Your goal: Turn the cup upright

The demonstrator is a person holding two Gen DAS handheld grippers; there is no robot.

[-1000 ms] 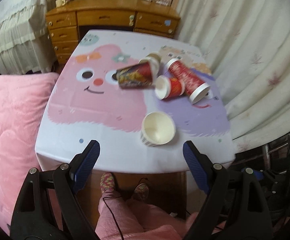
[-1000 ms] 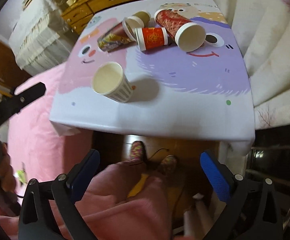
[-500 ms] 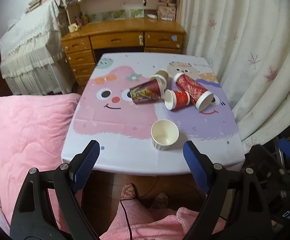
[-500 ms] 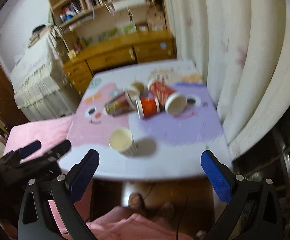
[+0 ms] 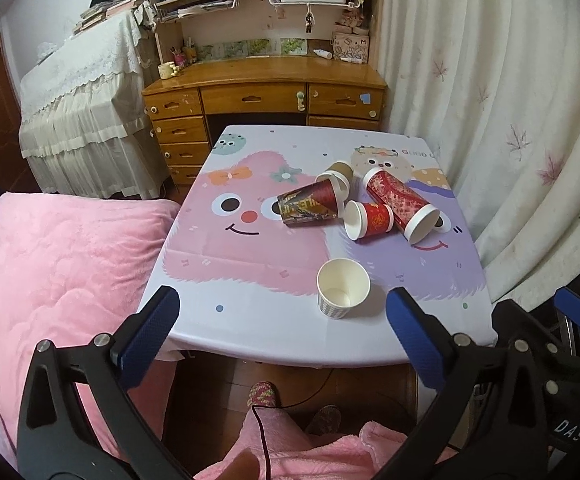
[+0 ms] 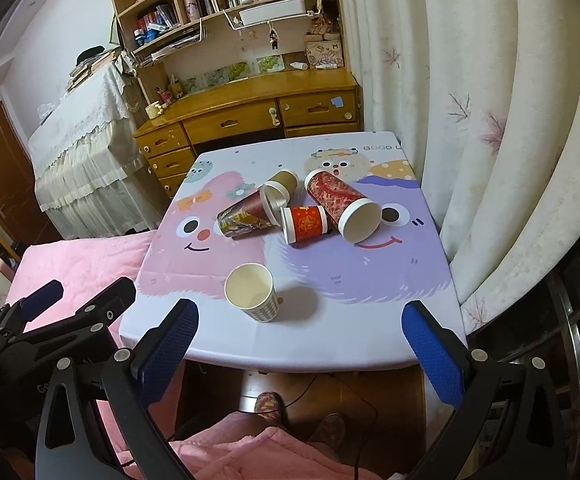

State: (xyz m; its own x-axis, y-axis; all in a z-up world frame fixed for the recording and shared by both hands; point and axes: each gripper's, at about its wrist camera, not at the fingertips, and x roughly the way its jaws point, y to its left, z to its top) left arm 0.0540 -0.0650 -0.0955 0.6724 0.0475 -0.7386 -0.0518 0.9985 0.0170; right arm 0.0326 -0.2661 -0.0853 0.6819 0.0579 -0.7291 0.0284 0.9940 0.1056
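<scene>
1. You are looking at a small table [image 5: 249, 320] with a cartoon-monster cloth, filling the middle of both views; the wooden desk [image 5: 265, 80] and the curtain [image 5: 490, 120] are sitting at the top and right of the frame.
2. You are holding the left gripper [image 5: 277, 320] at the bottom of its view, short of the table's near edge, its blue-padded jaws spread wide with nothing between them. The right gripper [image 6: 298, 328] is likewise hanging wide open and empty, low in its own view.
3. Four paper cups are lying on their sides in a touching cluster at centre right: a tall red patterned cup [image 5: 402, 204], a dark printed cup [image 5: 310, 204], a short red cup [image 5: 370, 220] and a small brown cup [image 5: 340, 170] behind.
4. One checked paper cup [image 5: 342, 294] is already standing mouth-up, nearest you.
5. Judging from this layout, you are likely choosing the next fallen cup. The short red cup looks easiest: approach across its body, not its rim, and squeeze lightly, since paper walls crush.
6. Lift it clear before you rotate, or you may be nudging its neighbours into rolling.
</scene>
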